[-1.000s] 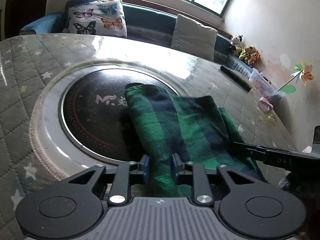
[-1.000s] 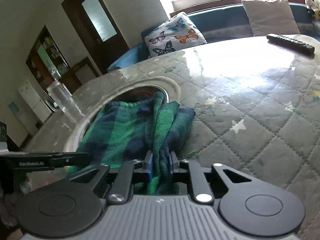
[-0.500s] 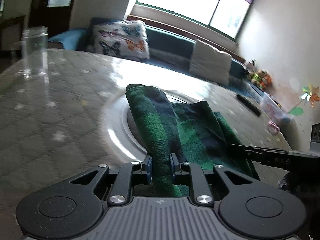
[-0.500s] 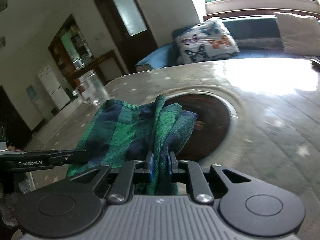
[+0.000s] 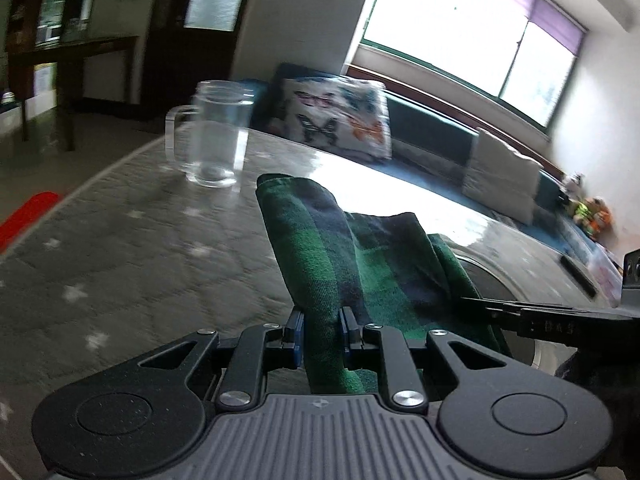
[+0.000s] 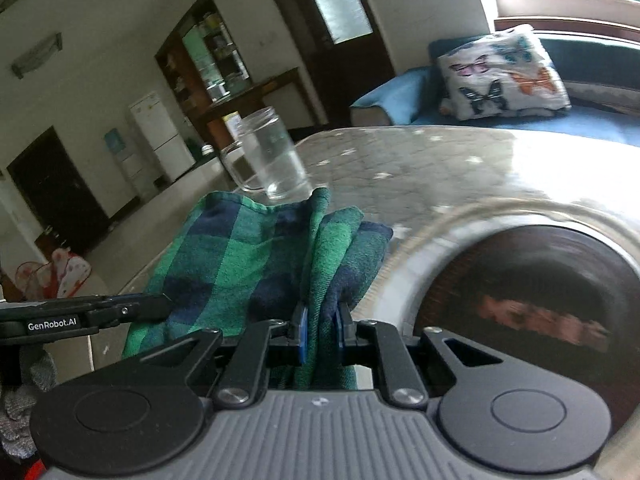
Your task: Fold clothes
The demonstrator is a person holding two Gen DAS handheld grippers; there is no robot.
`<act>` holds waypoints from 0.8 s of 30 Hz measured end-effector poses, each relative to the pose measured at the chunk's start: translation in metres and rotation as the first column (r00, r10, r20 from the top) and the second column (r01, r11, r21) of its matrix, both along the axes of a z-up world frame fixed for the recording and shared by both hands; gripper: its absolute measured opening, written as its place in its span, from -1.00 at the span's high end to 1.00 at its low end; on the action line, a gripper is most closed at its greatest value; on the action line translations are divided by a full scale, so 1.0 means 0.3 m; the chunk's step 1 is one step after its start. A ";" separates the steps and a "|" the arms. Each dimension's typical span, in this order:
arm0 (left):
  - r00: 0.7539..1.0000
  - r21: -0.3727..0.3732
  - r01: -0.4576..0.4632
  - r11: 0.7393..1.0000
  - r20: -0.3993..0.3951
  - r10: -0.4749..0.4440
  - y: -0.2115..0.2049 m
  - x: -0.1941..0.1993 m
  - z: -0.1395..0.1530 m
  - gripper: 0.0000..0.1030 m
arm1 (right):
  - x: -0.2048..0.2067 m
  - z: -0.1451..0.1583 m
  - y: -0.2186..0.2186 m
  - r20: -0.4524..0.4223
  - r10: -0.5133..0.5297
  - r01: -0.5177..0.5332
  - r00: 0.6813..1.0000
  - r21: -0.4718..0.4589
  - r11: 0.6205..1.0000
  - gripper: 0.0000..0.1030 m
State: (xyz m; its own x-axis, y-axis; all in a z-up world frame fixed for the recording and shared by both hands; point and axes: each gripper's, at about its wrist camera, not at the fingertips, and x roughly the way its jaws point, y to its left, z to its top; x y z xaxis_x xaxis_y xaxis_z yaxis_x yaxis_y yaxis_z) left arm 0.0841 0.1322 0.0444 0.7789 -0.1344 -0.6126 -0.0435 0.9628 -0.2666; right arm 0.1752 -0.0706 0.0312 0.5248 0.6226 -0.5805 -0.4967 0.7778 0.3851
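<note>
Left hand-held gripper (image 5: 321, 334) and right hand-held gripper (image 6: 320, 330) are both pinching the green plaid cloth (image 5: 360, 276) tight, holding it above the desk (image 5: 140, 240).

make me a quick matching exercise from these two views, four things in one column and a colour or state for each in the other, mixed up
Things:
1. plaid cloth
2. glass mug
3. butterfly cushion
4. left tool

States:
A. clear, standing upright on the table
B. shut on fabric
C. green and navy, gripped at two spots
D. white with a printed pattern, on the blue sofa

Pairs: 1-C, 2-A, 3-D, 4-B
</note>
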 end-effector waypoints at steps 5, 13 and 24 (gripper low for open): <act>0.998 0.008 -0.057 0.998 -0.007 0.057 0.115 0.023 -0.005 0.63 | 0.065 -0.022 0.137 -0.008 0.048 -0.048 0.999 -0.004 0.999 0.76; 0.992 0.005 -0.122 0.993 -0.039 0.122 0.212 0.059 -0.045 0.63 | 0.127 -0.054 0.278 -0.008 0.098 -0.098 0.995 -0.033 0.995 0.76; 0.986 0.011 -0.144 0.989 -0.088 0.145 0.262 0.112 -0.110 0.63 | 0.158 -0.096 0.350 -0.033 0.119 -0.121 0.992 -0.072 0.990 0.75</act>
State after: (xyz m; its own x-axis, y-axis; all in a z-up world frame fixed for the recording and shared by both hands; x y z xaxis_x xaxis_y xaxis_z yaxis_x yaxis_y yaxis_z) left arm 0.1179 0.2108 0.0114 0.7330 -0.0213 -0.6799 -0.2053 0.9460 -0.2510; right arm 0.2227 0.0343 0.0023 0.4318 0.6348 -0.6407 -0.5779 0.7401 0.3438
